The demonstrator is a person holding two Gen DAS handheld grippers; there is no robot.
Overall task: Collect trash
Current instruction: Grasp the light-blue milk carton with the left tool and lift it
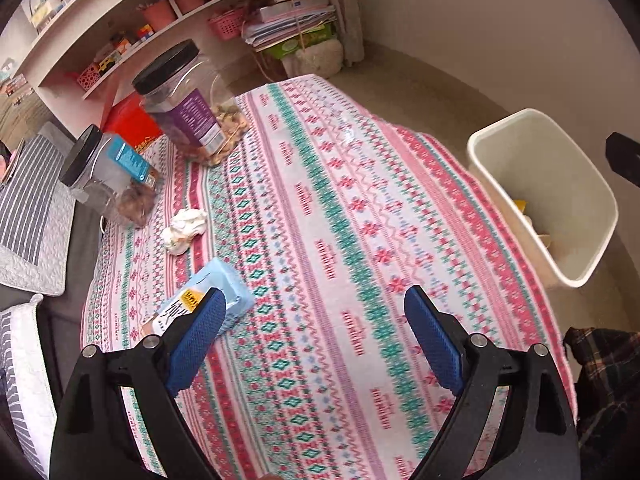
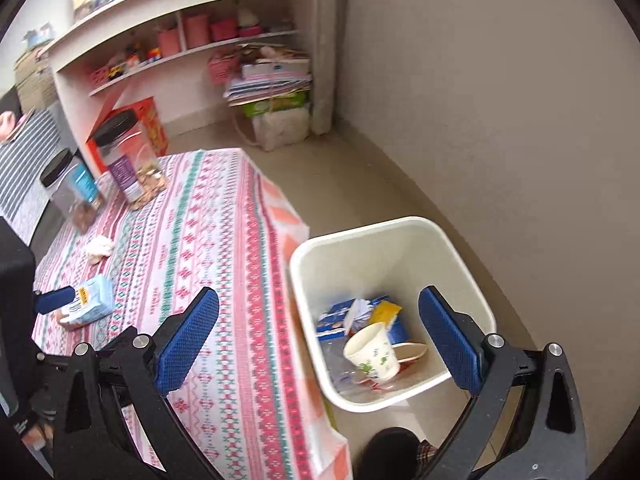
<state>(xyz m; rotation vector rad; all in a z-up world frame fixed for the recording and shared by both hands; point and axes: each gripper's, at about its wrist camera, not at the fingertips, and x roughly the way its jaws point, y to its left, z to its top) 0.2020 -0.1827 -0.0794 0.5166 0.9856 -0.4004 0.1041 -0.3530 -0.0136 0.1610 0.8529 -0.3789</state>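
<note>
A white trash bin stands on the floor right of the table; it holds a paper cup, a blue carton and wrappers. It also shows in the left wrist view. On the patterned tablecloth lie a light blue carton, also in the right wrist view, and crumpled white tissue, also in the right wrist view. My left gripper is open over the table, its left finger beside the carton. My right gripper is open and empty above the bin's near rim.
Two black-lidded plastic jars stand at the table's far left. A red box and a shelf unit with pink baskets are behind. A striped cushion lies left of the table.
</note>
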